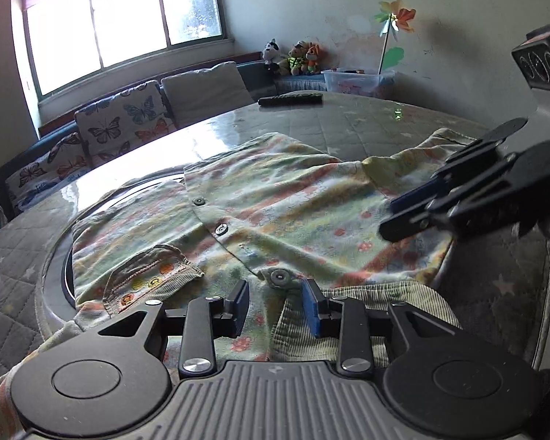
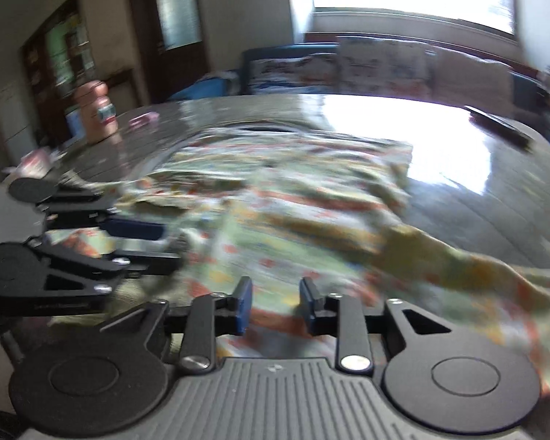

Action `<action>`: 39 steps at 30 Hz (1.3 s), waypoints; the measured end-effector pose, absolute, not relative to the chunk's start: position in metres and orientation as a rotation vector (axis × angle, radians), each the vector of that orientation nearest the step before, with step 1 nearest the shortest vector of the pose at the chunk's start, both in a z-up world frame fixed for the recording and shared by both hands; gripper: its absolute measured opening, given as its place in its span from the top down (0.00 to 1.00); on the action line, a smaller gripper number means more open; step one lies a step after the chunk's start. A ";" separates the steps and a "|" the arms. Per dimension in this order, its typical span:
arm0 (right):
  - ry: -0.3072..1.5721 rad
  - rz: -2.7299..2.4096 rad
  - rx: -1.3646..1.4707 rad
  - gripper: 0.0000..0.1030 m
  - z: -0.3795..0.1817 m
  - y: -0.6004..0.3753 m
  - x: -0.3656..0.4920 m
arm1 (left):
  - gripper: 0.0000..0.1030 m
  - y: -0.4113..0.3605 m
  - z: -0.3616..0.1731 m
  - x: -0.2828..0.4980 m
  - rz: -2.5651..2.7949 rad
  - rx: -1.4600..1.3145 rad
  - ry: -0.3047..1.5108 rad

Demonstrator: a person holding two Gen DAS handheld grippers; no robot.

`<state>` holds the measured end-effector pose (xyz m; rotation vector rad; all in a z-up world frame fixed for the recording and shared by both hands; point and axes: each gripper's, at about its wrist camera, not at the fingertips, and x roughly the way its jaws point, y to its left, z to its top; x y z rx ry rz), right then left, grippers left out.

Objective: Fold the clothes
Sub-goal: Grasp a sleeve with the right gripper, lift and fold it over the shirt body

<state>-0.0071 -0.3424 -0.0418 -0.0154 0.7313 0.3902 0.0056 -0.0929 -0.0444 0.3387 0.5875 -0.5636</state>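
Note:
A floral child's shirt [image 1: 275, 212] with snap buttons and a corduroy collar lies spread on the round table [image 1: 330, 121]. My left gripper [image 1: 277, 302] is open, hovering just above the collar at the shirt's near edge, holding nothing. My right gripper [image 1: 403, 216] comes in from the right over the shirt's right side; in its own view it [image 2: 275, 306] is open above the cloth [image 2: 293, 201], empty. The left gripper also shows at the left of the right wrist view [image 2: 157, 242]. The right wrist view is blurred.
A black remote [image 1: 289, 100] lies at the table's far edge. A sofa with butterfly cushions [image 1: 121, 121] stands behind, with plush toys [image 1: 297, 58] and a plastic box [image 1: 355, 80]. A pink bottle [image 2: 97, 110] stands at the table's left in the right wrist view.

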 end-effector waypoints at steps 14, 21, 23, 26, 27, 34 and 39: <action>0.664 -0.029 0.168 0.54 -0.053 -0.472 -0.015 | 0.66 -0.097 -0.044 0.005 -0.551 0.364 0.590; 0.655 -0.180 0.133 0.54 -0.059 -0.508 -0.020 | 0.65 -0.099 -0.044 0.006 -0.543 0.372 0.594; 0.633 -0.182 0.152 0.54 -0.056 -0.514 -0.025 | 0.65 -0.099 -0.043 0.005 -0.540 0.373 0.597; 0.605 -0.226 0.164 0.53 -0.052 -0.520 -0.029 | 0.65 -0.100 -0.040 0.005 -0.536 0.375 0.595; 0.596 -0.246 0.170 0.53 -0.051 -0.522 -0.030 | 0.65 -0.100 -0.039 0.005 -0.534 0.376 0.592; 0.627 -0.320 0.169 0.54 -0.062 -0.533 -0.025 | 0.47 -0.103 -0.031 0.002 -0.523 0.377 0.570; 0.616 -0.317 0.176 0.70 -0.062 -0.530 -0.024 | 0.44 -0.108 -0.028 0.002 -0.518 0.373 0.564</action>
